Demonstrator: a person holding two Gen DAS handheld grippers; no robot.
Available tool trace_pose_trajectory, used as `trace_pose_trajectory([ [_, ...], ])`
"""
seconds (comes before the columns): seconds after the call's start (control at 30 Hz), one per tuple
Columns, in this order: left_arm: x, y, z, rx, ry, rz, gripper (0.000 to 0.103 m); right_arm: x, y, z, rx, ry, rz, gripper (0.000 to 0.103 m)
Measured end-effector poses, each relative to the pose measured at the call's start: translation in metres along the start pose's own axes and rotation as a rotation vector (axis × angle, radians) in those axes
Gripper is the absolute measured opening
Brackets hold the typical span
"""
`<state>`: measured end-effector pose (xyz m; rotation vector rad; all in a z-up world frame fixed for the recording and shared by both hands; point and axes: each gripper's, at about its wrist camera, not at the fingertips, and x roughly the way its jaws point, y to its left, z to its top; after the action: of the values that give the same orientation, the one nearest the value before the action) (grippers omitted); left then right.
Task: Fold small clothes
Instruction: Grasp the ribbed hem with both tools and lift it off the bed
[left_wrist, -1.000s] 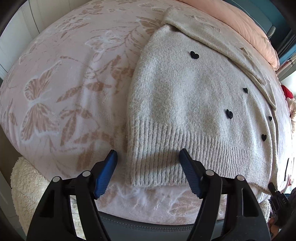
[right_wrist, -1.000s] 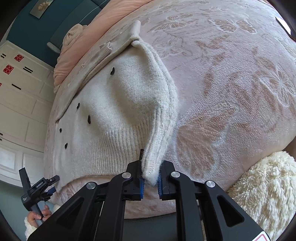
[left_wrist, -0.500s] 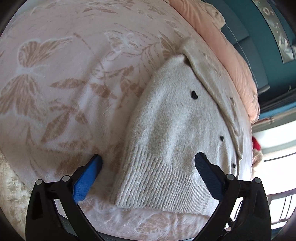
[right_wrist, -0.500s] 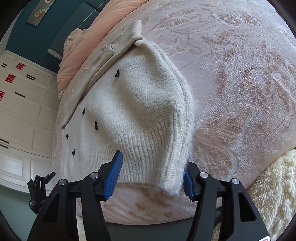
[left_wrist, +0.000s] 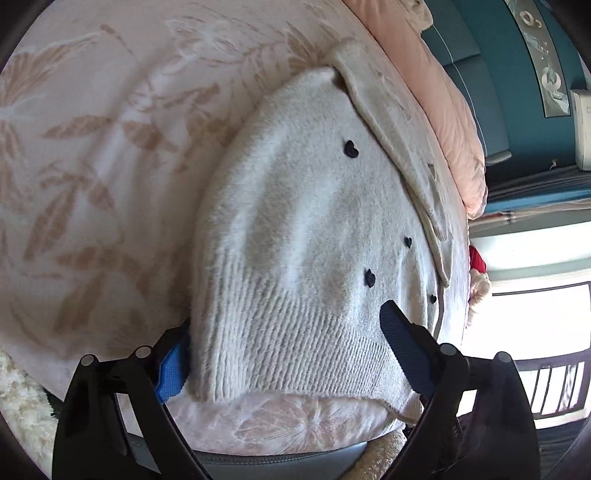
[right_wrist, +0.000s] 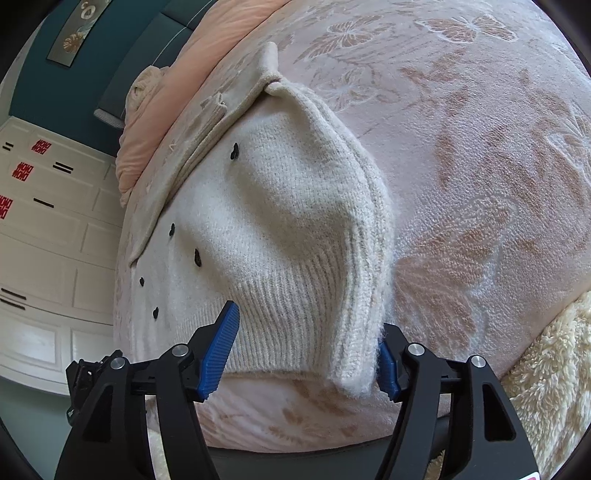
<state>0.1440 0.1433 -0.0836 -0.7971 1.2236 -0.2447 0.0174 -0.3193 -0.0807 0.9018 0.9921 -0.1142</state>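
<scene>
A: Where's the garment?

B: The cream sweater (left_wrist: 295, 236) lies on the bed, on a pink blanket (left_wrist: 92, 147) printed with tan leaves and butterflies. Its ribbed hem (left_wrist: 295, 350) faces both cameras, at the near edge of the bed. Small black hearts (left_wrist: 349, 148) dot the knit.

A: And the left gripper (left_wrist: 284, 350)?

B: Spread wide, holding nothing. Its 2 fingers (left_wrist: 400, 345) straddle the hem: the one on the left of the view sits partly behind the sweater's side edge, the other stands over the ribbing farther along. I cannot tell whether either pad touches the knit.

A: The right gripper (right_wrist: 303, 360)?

B: Also wide apart, nothing clamped. Its fingers (right_wrist: 219, 350) bracket the other corner of the hem. A flap of the sweater, a sleeve (right_wrist: 354, 236) I think, is folded in over the body there, and its fuzzy end (right_wrist: 356, 373) hangs down just beside the pad on the right of that view. That pad is mostly hidden behind it, so contact is unclear.

A: Anything else on the bed?

B: A beige strip of cloth (right_wrist: 207, 147) lies along the sweater's far edge, and beyond it a peach quilt (right_wrist: 173, 88) is bunched against a teal headboard (right_wrist: 40, 77). A shaggy cream throw (right_wrist: 546, 376) shows at the bed's near corner in the right view. White cabinet doors (right_wrist: 44, 236) carry red stickers. In the left view a bright window (left_wrist: 535, 295) fills the far side.
</scene>
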Motion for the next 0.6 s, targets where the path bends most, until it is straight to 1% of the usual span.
trace_pose_trajectory([
  [0.03,0.003,-0.005,0.001,0.018,-0.004,0.016,0.075,0.002,0.003,0.002,0.007,0.0,0.004,0.065],
  [0.07,0.006,-0.008,0.004,0.027,-0.004,0.029,0.068,0.003,0.004,0.004,0.009,0.002,0.011,0.064],
  [0.1,0.008,-0.01,0.007,0.027,-0.006,0.041,0.044,0.004,0.005,0.007,0.008,0.004,0.012,0.059],
  [0.13,0.01,-0.011,0.009,0.017,0.006,0.026,0.011,0.005,0.007,0.009,0.006,0.004,0.015,0.03],
  [0.17,0.011,-0.01,0.012,-0.006,0.022,0.004,0.012,0.004,0.009,0.011,0.004,0.014,0.019,0.01],
  [0.2,0.006,-0.01,0.014,-0.026,0.011,-0.005,0.012,0.002,0.01,0.014,0.011,0.016,0.028,0.009],
  [0.27,-0.011,-0.02,0.013,-0.002,-0.022,-0.026,0.011,-0.014,0.017,0.019,-0.002,-0.016,0.061,0.008],
  [0.37,-0.045,-0.035,0.006,0.063,-0.046,-0.043,0.009,-0.046,0.032,0.02,-0.085,-0.028,0.073,0.007],
  [0.43,-0.067,-0.04,-0.001,0.101,-0.051,-0.046,0.007,-0.067,0.039,0.017,-0.161,-0.02,0.055,0.007],
  [0.53,-0.095,-0.034,-0.019,0.136,-0.034,-0.039,0.006,-0.094,0.037,0.005,-0.254,0.031,0.02,0.006],
  [0.6,-0.107,-0.025,-0.036,0.159,-0.01,-0.023,0.006,-0.107,0.029,-0.012,-0.297,0.083,-0.005,0.006],
])
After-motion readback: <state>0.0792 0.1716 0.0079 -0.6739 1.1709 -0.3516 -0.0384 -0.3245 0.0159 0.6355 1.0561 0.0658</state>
